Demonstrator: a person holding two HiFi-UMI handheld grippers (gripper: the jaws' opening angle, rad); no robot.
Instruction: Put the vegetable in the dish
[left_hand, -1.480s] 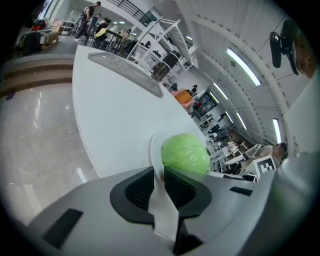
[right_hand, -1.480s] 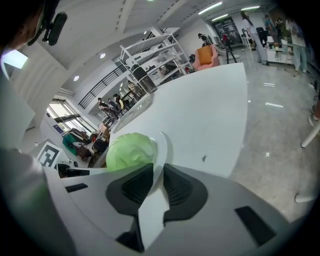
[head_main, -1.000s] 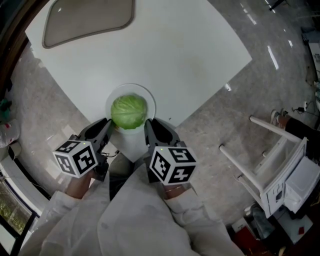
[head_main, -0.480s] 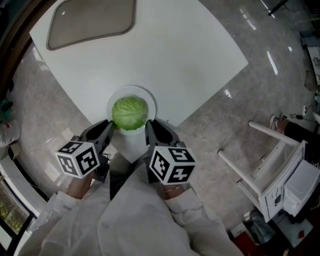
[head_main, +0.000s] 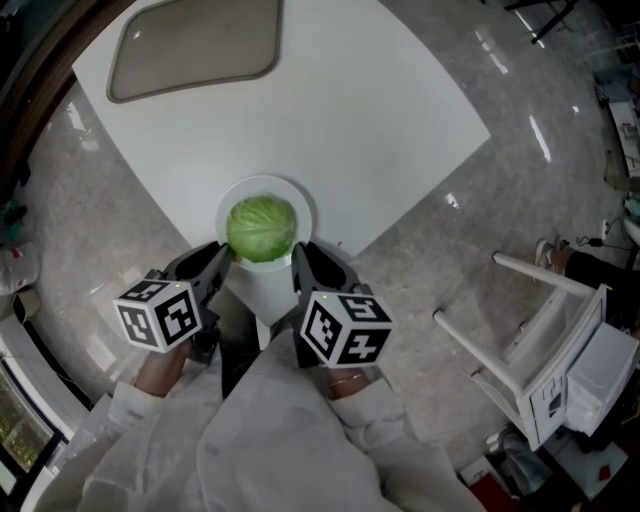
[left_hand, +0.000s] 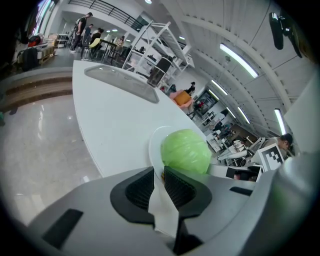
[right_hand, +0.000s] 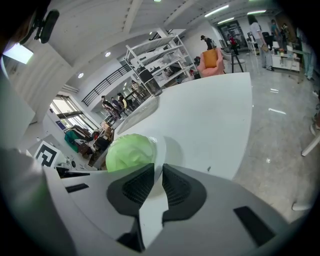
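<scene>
A round green cabbage (head_main: 261, 228) sits in a white dish (head_main: 262, 181) near the corner of the white table (head_main: 350, 110). My left gripper (head_main: 224, 256) is at the dish's near-left rim and my right gripper (head_main: 298, 252) at its near-right rim. In the left gripper view the dish (left_hand: 152, 146) runs into the narrow slit of my gripper (left_hand: 159, 172), with the cabbage (left_hand: 185, 151) just ahead to the right. In the right gripper view the dish (right_hand: 161, 145) likewise enters the slit of my gripper (right_hand: 159, 170), with the cabbage (right_hand: 130, 152) ahead to the left. Both grippers look shut on the rim.
A grey-brown inset panel (head_main: 195, 45) lies at the table's far left. The table's corner points at the person, with polished stone floor (head_main: 430, 250) on both sides. A white frame stand (head_main: 540, 330) lies on the floor to the right.
</scene>
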